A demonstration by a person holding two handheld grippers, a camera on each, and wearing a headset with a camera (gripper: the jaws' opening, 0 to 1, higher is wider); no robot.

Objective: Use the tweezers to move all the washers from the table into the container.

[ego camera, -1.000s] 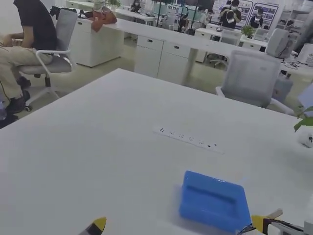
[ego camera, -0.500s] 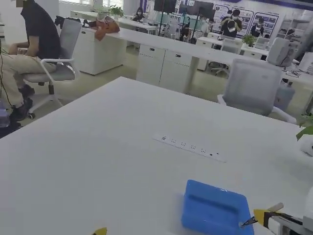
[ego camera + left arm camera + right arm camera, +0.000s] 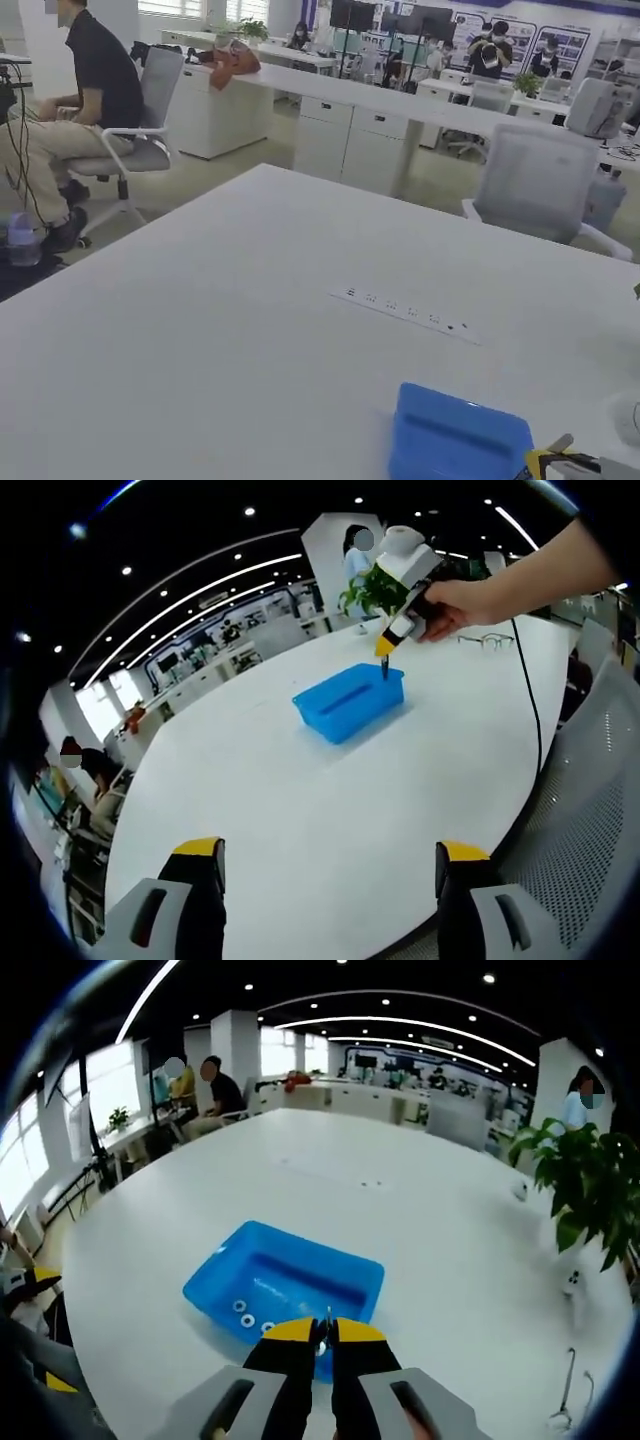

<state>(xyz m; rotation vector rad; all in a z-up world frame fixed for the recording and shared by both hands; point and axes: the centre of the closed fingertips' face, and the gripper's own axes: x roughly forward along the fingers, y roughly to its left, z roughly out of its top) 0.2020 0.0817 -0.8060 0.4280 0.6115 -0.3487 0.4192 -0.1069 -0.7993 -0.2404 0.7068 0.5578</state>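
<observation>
A blue container [image 3: 285, 1285] sits on the white table [image 3: 220, 330] and holds three washers [image 3: 250, 1315] near its front wall. My right gripper [image 3: 322, 1332] is shut on thin metal tweezers [image 3: 328, 1322], whose tips point down over the container's near edge. In the left gripper view a hand holds the right gripper [image 3: 400, 630] above the container [image 3: 350, 700], with the tweezers' tip just over its rim. My left gripper [image 3: 330, 860] stands open above bare table, well short of the container. In the head view the container [image 3: 460, 440] lies at the bottom right, with the right gripper [image 3: 560, 465] beside it.
A white power strip [image 3: 405, 312] lies on the table beyond the container. A potted plant [image 3: 580, 1190] and a pair of glasses [image 3: 480, 637] are at the table's far side. Office chairs [image 3: 540, 180] and a seated person [image 3: 80, 110] are beyond the table.
The head camera has tilted up, so the container sits lower in the picture. The right gripper stays at the container's near right corner.
</observation>
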